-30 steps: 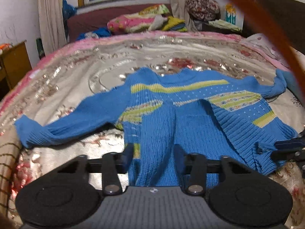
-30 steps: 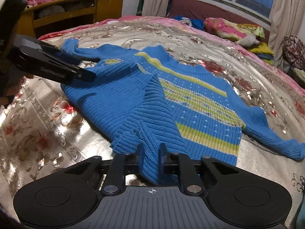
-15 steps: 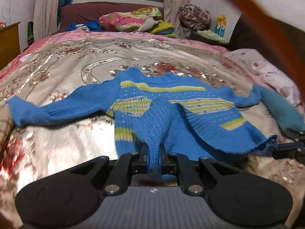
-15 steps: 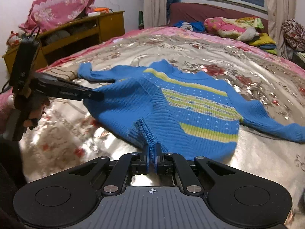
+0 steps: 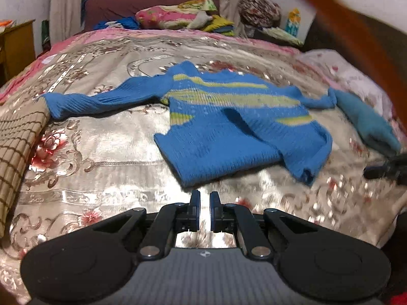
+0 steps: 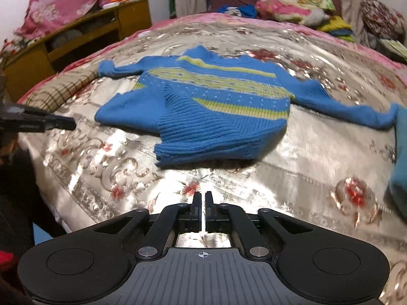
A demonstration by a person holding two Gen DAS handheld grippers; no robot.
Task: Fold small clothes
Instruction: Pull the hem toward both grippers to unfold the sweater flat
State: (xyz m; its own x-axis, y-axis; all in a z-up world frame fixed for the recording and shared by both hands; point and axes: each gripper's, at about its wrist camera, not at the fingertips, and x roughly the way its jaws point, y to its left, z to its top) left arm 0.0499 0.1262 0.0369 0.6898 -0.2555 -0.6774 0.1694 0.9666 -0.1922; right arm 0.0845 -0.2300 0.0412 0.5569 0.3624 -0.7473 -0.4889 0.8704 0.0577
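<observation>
A small blue knit sweater (image 5: 229, 132) with yellow-green stripes lies on the bed, its hem folded up over the body and both sleeves spread out. It also shows in the right wrist view (image 6: 203, 106). My left gripper (image 5: 204, 203) is shut and empty, just short of the sweater's near edge. My right gripper (image 6: 203, 203) is shut and empty, a little back from the folded hem. The right gripper's tip shows at the right edge of the left wrist view (image 5: 381, 170); the left gripper shows at the left of the right wrist view (image 6: 51, 123).
A shiny floral bedspread (image 5: 101, 152) covers the bed. A checked cloth (image 5: 17, 137) lies at the left. A teal garment (image 5: 366, 122) lies to the right of the sweater. Pillows and bedding (image 5: 178, 16) are piled at the head. A wooden cabinet (image 6: 84, 38) stands beside the bed.
Both grippers held the sweater's hem half a second ago. Both have now let go and drawn back; the sweater lies on the bed with its hem folded up.
</observation>
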